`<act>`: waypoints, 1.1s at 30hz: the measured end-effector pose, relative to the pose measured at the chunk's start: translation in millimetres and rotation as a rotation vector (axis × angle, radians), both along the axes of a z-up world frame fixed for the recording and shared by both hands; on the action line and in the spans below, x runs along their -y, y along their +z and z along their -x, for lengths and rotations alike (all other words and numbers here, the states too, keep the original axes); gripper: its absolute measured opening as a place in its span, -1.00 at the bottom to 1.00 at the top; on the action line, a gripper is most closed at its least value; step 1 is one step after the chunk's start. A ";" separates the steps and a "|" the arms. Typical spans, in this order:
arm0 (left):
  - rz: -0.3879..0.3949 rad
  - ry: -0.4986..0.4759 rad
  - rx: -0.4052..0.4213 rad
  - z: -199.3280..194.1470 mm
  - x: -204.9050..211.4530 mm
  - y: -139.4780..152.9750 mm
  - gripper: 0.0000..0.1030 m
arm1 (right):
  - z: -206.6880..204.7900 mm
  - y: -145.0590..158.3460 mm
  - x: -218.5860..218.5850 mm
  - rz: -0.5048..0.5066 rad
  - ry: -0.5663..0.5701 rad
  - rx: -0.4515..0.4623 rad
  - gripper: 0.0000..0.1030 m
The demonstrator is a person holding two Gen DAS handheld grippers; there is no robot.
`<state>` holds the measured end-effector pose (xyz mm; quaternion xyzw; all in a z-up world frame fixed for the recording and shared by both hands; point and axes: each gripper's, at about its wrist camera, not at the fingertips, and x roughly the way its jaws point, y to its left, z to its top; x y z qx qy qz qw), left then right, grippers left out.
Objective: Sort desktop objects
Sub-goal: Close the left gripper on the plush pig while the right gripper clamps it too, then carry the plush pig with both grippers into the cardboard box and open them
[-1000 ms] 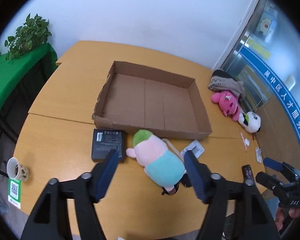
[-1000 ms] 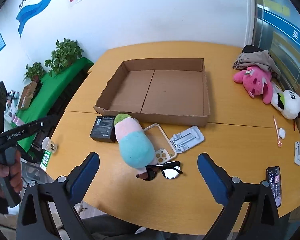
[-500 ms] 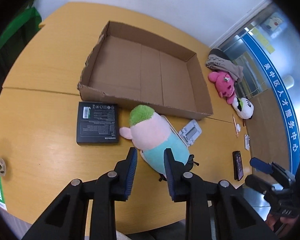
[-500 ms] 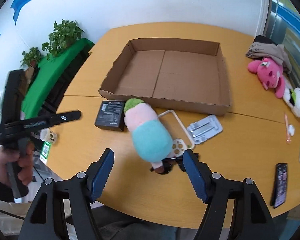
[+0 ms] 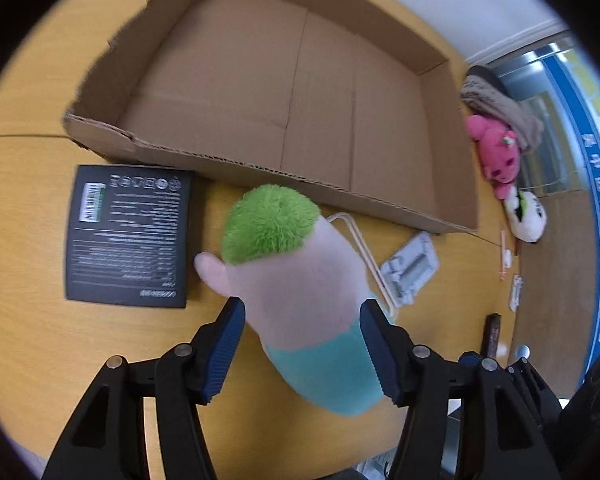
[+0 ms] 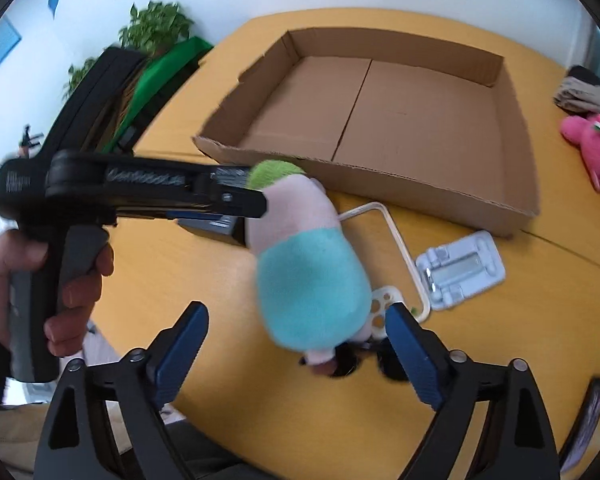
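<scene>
A plush toy with a green top, pink middle and teal base lies on the wooden table just in front of an open cardboard box. My left gripper straddles the toy's middle, its blue pads at either side; the toy looks slightly raised in the right wrist view. My right gripper is open and empty, just short of the toy's teal end. A black flat box lies left of the toy.
A beige phone case, a white folding stand and dark glasses lie beside and under the toy. A pink plush, a panda plush and a dark phone sit at the right. Plants stand beyond the table.
My left gripper dropped down onto the plush toy, opened from nearly shut and now spans its body. My right gripper moved closer to the toy's teal end.
</scene>
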<state>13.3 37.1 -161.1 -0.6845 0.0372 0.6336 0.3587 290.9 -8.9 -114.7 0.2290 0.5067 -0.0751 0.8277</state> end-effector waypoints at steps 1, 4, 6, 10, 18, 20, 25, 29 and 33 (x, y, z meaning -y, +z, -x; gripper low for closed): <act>0.013 0.007 0.004 1.5 -5.3 -7.0 0.19 | -4.9 -10.6 2.9 -0.002 0.012 -0.010 0.82; 0.013 0.064 -0.003 8.5 -17.2 -21.0 0.49 | -17.1 -42.1 14.3 -0.017 0.026 -0.044 0.82; 0.031 0.084 -0.001 11.1 -22.0 -26.5 0.55 | -25.3 -61.8 19.8 -0.040 0.038 -0.055 0.91; 0.042 0.056 -0.030 10.3 -26.1 -29.6 0.57 | -38.0 -77.2 17.7 -0.115 0.075 -0.032 0.94; 0.048 -0.076 -0.077 1.7 -41.3 -19.6 0.34 | -36.3 -85.8 18.3 -0.264 0.006 -0.049 0.62; 0.043 -0.112 -0.088 -5.4 -45.1 -10.7 0.30 | -31.6 -80.5 16.7 -0.275 -0.014 -0.042 0.56; -0.022 -0.197 -0.170 -18.8 -51.4 37.0 0.24 | -11.8 -49.6 16.7 -0.297 -0.107 0.008 0.52; -0.113 -0.231 -0.267 -9.1 -51.3 100.6 0.22 | -9.3 -1.2 15.0 -0.239 -0.184 0.083 0.51; -0.236 -0.236 -0.348 10.4 -44.8 169.4 0.20 | -15.3 61.4 16.2 -0.141 -0.256 0.185 0.49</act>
